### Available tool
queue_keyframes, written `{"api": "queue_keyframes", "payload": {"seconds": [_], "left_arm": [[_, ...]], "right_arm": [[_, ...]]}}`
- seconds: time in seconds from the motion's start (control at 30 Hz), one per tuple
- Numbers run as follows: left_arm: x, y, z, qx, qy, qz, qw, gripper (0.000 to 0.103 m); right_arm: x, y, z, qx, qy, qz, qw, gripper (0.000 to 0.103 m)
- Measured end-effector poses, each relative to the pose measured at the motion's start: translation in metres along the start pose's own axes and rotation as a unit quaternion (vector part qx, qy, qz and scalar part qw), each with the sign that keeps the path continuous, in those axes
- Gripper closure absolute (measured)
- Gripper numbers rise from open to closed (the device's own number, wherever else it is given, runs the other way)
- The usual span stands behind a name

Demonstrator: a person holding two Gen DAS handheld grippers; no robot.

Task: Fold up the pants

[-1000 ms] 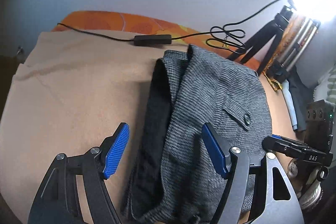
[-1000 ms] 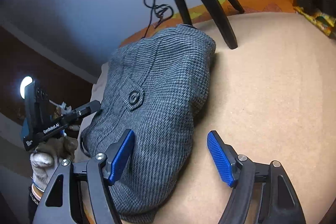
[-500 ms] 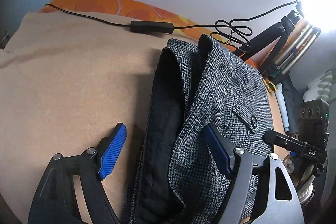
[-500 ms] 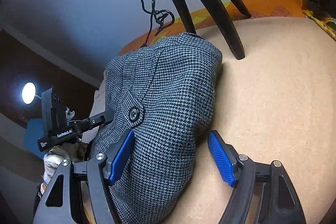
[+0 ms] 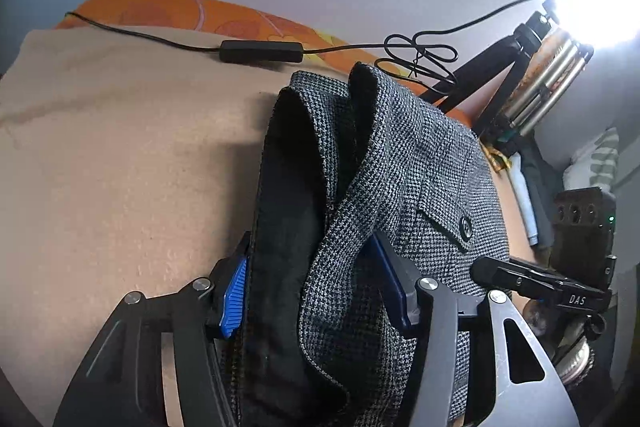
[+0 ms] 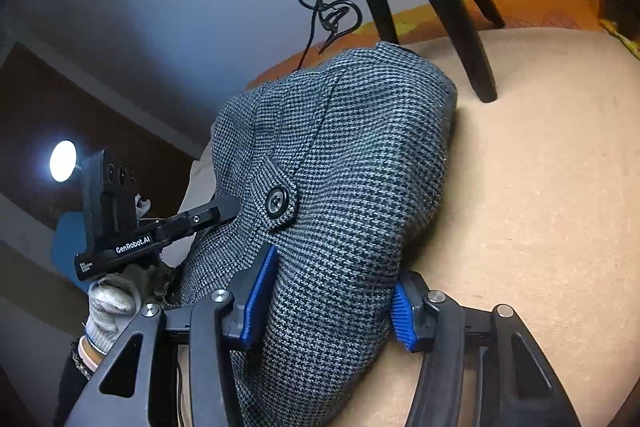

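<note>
The grey houndstooth pants (image 5: 420, 155) lie folded in a thick bundle on the tan blanket (image 5: 100, 167), button pocket up and black lining showing on the left edge. My left gripper (image 5: 312, 287) straddles the near left edge of the bundle. Its jaws are closing, and its blue pads (image 5: 236, 291) press the lining and cloth. My right gripper (image 6: 330, 307) straddles the near right edge of the pants (image 6: 360, 147). Its jaws are closing too, both pads against the cloth. Each gripper shows in the other's view: the right (image 5: 532, 279), and the left (image 6: 160, 227) in a gloved hand (image 6: 112, 307).
A black cable with an inline box (image 5: 260, 51) runs along the far edge of the blanket over an orange patterned sheet (image 5: 160, 7). Black tripod legs (image 6: 440, 7) stand just behind the pants. Clutter (image 5: 528, 195) sits at the right edge. A bright lamp glares at the upper right.
Both grippers have come forward over the near end of the pants and narrowed from wide open until the pads meet the cloth. The fabric has bunched up and lifted between them.
</note>
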State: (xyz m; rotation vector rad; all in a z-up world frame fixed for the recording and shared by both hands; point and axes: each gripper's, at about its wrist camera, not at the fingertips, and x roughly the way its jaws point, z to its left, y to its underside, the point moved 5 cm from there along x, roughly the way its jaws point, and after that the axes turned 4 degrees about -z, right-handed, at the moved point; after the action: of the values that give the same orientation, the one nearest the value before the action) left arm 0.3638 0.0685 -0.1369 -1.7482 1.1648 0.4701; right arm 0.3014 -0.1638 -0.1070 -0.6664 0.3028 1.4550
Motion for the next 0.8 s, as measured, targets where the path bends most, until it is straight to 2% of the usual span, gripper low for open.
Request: {"api": "queue_keyframes", "payload": {"seconds": [0.13,0.17,0.23,0.33,0.43,0.6,0.8], "left_arm": [[0.002,-0.002,-0.002,-0.003,-0.001,-0.009,1.0000,0.046],[0.003,-0.003,-0.005,0.004,-0.008,-0.010,0.9999,0.046],[0.004,-0.001,-0.009,0.012,-0.014,-0.013,0.9998,0.061],[-0.003,0.000,-0.011,0.013,-0.020,-0.030,0.9993,0.072],[-0.010,0.002,-0.016,0.012,-0.020,-0.046,0.9987,0.079],[-0.025,0.005,-0.026,0.006,-0.014,-0.071,0.9973,0.082],[-0.048,0.014,-0.037,0.003,0.005,-0.089,0.9961,0.083]], "right_arm": [[0.004,-0.002,0.002,0.003,-0.005,-0.002,1.000,0.048],[0.003,-0.002,0.003,-0.002,0.000,-0.003,1.000,0.051],[0.008,0.000,0.006,-0.012,0.015,0.002,1.000,0.068],[0.004,0.000,0.014,-0.025,0.028,-0.004,0.999,0.079],[-0.005,0.001,0.030,-0.059,0.046,-0.016,0.997,0.085],[-0.020,0.003,0.064,-0.120,0.080,-0.034,0.989,0.089],[-0.043,0.008,0.091,-0.172,0.097,-0.044,0.979,0.090]]}}
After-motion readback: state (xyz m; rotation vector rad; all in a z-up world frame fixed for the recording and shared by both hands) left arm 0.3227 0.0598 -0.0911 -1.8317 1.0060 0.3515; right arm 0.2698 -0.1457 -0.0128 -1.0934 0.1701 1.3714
